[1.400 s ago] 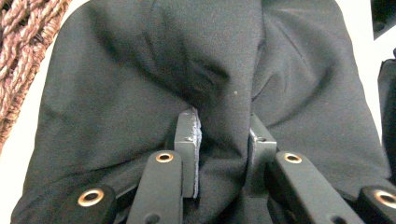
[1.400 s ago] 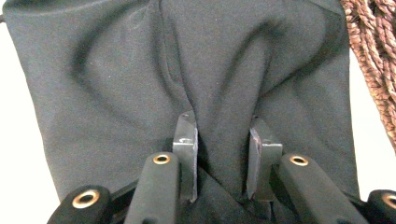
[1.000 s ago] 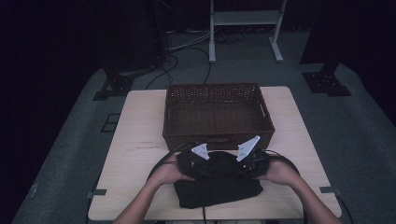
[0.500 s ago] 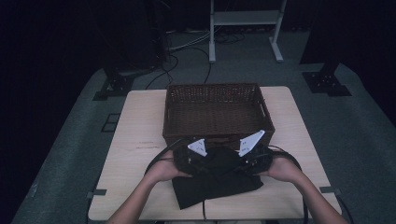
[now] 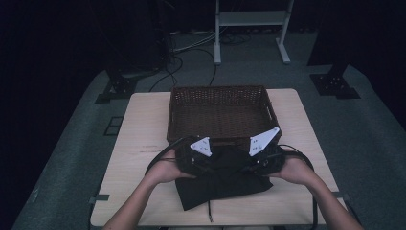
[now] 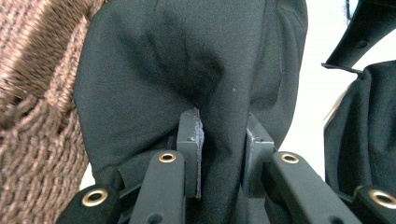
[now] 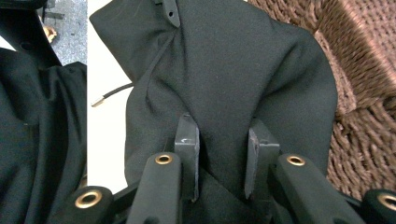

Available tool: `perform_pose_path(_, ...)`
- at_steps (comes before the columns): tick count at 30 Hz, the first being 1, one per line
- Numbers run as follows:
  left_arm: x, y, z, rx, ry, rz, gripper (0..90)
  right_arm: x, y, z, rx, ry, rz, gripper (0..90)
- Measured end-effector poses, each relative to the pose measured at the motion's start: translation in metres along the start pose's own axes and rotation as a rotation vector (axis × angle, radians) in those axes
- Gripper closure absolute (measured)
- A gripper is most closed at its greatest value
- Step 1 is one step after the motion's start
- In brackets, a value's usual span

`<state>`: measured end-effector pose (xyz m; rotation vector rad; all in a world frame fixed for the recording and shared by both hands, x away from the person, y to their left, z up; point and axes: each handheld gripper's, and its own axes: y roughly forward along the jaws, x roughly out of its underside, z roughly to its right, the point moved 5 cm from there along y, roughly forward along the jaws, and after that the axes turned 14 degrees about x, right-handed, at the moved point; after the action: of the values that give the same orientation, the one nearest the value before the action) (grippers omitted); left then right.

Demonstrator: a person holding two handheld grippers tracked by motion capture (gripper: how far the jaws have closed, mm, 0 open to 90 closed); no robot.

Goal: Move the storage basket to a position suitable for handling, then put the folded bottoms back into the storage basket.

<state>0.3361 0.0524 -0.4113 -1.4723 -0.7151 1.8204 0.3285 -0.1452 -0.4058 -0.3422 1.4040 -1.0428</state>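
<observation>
Dark floor and trailing cables surround a pale bench (image 5: 139, 143) where a person works with a tool in each hand. Both tools are pinched shut on a black cloth (image 5: 225, 179): the left tool (image 5: 191, 160) grips one upper corner, the right tool (image 5: 263, 160) the other, and the cloth hangs and drapes between and below them, its lower part resting on the bench toward the person. In the left gripper view the cloth (image 6: 187, 70) bunches up between the pads (image 6: 190, 140); the right gripper view shows the same, the fabric (image 7: 224, 70) folded over and clamped. Just ahead of both tools stands a wicker basket (image 5: 218, 96), its inside bare. As judged from this, the grasp is made and the lift begun; carrying the cloth forward over the near rim and letting it go inside the basket remains to be done.
</observation>
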Motion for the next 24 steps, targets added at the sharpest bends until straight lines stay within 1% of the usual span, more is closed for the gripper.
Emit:
perform_pose_path(3, -0.002, -0.003, 0.001, -0.004, 0.008, 0.000, 73.3, -0.002, -0.004, 0.000, 0.007, 0.005, 0.003, 70.3)
perform_pose_path(7, -0.007, -0.007, 0.003, -0.010, 0.015, -0.002, 73.3, -0.007, -0.012, 0.001, 0.017, -0.008, 0.012, 70.3)
perform_pose_path(13, -0.012, -0.017, 0.007, -0.024, 0.018, 0.002, 73.3, -0.014, -0.018, 0.001, 0.015, -0.005, 0.022, 70.3)
perform_pose_path(15, -0.014, -0.021, 0.007, -0.028, 0.025, -0.006, 73.3, -0.017, -0.021, 0.002, 0.017, -0.015, 0.028, 70.4)
perform_pose_path(16, -0.018, -0.026, 0.008, -0.037, 0.028, -0.015, 73.3, -0.021, -0.024, 0.003, 0.022, -0.024, 0.036, 70.3)
perform_pose_path(17, -0.018, -0.026, 0.008, -0.037, 0.028, -0.015, 73.2, -0.021, -0.024, 0.003, 0.022, -0.024, 0.036, 70.3)
perform_pose_path(19, -0.022, -0.032, 0.009, -0.043, 0.037, -0.026, 73.2, -0.024, -0.028, 0.005, 0.026, -0.017, 0.041, 70.4)
perform_pose_path(20, -0.027, -0.036, 0.010, -0.046, 0.044, -0.030, 73.2, -0.027, -0.032, 0.006, 0.020, -0.012, 0.049, 70.3)
perform_pose_path(21, -0.027, -0.036, 0.010, -0.046, 0.044, -0.030, 73.2, -0.027, -0.032, 0.006, 0.020, -0.012, 0.049, 70.3)
perform_pose_path(22, -0.031, -0.042, 0.010, -0.055, 0.054, -0.039, 73.2, -0.031, -0.035, 0.009, 0.027, -0.016, 0.057, 70.3)
perform_pose_path(23, -0.031, -0.042, 0.010, -0.055, 0.054, -0.039, 73.2, -0.031, -0.035, 0.009, 0.027, -0.016, 0.057, 70.3)
perform_pose_path(24, -0.036, -0.046, 0.009, -0.061, 0.061, -0.042, 73.2, -0.034, -0.039, 0.012, 0.029, -0.016, 0.067, 70.3)
